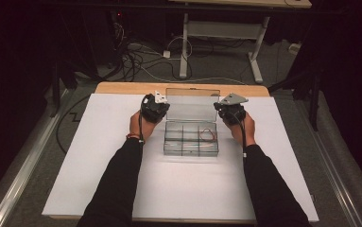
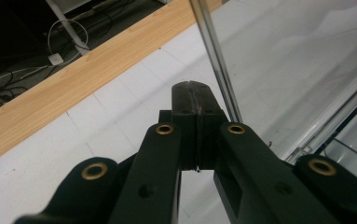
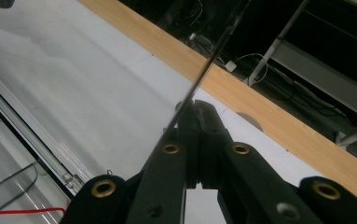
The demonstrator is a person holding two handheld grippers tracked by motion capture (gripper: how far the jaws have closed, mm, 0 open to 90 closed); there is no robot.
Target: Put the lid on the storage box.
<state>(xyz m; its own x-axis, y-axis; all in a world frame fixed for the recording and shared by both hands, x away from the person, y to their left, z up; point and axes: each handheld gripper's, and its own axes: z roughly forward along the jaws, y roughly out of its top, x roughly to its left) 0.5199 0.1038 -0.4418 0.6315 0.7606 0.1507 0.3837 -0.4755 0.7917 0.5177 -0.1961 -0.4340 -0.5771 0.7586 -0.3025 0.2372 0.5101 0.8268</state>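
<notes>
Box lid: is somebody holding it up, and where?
Nothing is gripped: both grippers, left gripper and right gripper, are shut beside the upright lid's side edges.

Upright lid (image 1: 193,105) blocks the box (image 1: 191,140) from behind.

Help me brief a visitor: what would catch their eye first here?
A clear plastic box sits mid-table on the white sheet, its lid standing open. The left tool and right tool, both shut, flank that lid at its two side edges. A red wire lies in the box's right rear compartment.
</notes>
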